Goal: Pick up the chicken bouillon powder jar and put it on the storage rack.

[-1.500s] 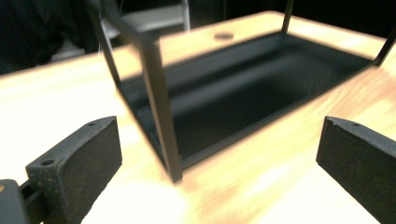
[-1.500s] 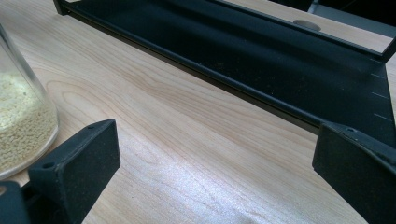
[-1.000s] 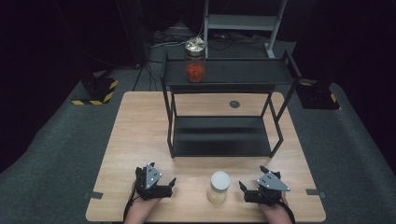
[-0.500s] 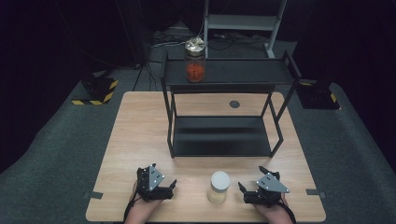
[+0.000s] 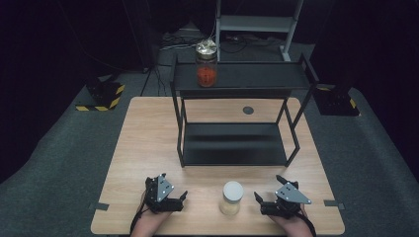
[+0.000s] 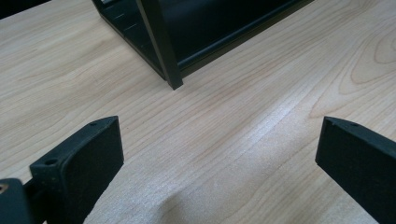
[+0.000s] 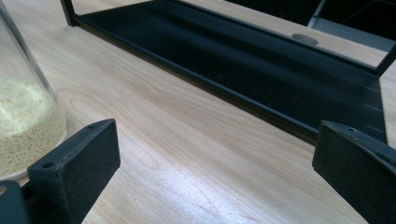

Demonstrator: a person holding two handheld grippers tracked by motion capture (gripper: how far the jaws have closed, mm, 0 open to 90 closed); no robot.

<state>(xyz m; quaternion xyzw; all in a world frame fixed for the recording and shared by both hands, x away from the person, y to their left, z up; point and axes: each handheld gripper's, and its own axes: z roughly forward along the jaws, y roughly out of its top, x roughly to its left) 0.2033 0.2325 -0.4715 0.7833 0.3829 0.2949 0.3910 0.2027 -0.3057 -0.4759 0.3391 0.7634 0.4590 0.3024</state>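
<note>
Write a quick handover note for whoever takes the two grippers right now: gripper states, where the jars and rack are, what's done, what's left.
Left gripper: open, holding nothing, low over the table near its front edge.
Right gripper: open, holding nothing, just right of the white-lidded jar, not touching it.
That jar, with pale grains inside, stands upright on the table between the grippers, in front of the rack.
The red-filled jar stands on the rack's top shelf, left part. The bottom shelf is bare.
Done: nothing gripped yet. Left: probably grip the white-lidded jar with the right gripper and move it to the rack.
</note>
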